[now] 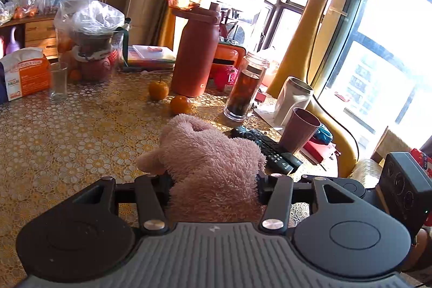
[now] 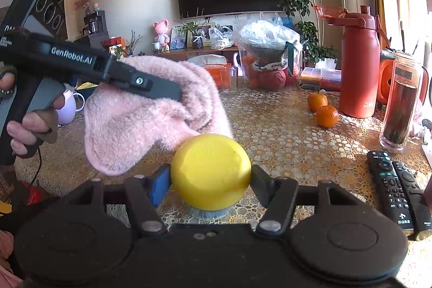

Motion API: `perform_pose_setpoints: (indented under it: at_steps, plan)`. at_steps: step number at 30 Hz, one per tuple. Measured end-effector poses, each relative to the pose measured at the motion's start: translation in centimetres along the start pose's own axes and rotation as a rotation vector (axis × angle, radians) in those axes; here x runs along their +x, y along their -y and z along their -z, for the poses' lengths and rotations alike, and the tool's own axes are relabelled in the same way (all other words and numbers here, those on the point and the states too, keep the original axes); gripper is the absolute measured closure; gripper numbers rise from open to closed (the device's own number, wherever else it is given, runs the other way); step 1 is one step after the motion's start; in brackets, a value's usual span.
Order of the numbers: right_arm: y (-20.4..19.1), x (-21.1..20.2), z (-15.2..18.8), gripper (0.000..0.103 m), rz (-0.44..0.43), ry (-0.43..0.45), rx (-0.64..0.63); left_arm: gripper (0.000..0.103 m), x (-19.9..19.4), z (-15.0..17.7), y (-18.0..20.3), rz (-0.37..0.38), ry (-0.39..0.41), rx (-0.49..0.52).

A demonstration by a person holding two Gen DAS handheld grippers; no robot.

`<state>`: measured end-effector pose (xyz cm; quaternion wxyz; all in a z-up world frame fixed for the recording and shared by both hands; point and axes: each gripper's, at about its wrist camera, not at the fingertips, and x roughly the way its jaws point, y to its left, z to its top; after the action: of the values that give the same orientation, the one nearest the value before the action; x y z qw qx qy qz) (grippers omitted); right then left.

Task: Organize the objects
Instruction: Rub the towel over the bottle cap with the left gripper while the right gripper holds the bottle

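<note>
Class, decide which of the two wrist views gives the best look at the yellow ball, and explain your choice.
The right wrist view: the round yellow ball sits centred and unobstructed between the right gripper fingers, which press on both its sides. The left wrist view does not show the ball; there the fluffy pink plush cloth held in the left gripper fills the foreground.

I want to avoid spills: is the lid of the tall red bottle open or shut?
Open: the tall red bottle has its translucent lid flipped out sideways from its top.
</note>
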<state>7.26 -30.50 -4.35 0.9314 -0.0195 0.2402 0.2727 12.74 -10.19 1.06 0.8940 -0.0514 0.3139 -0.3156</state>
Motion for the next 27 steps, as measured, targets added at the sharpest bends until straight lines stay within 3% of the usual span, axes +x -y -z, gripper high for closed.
perform_pose_setpoints:
  at_steps: [6, 16, 20, 27]
  plan:
    - [0.1, -0.4, 0.3, 0.041, -0.007, -0.003, 0.004, 0.052, 2.7, 0.8, -1.3, -0.06, -0.056, -0.049]
    - [0.0, -0.9, 0.5, 0.041, -0.005, -0.015, -0.037, 0.052, 4.6, 3.6, -3.7, -0.218, -0.152, -0.002]
    - [0.5, -1.2, 0.6, 0.041, -0.014, -0.036, -0.034, 0.052, 3.2, 3.4, -3.9, -0.187, -0.113, -0.027]
    - [3.2, -1.4, 0.9, 0.041, -0.03, -0.035, 0.141, 0.052, 0.9, 1.6, -0.2, 0.007, -0.018, -0.01]
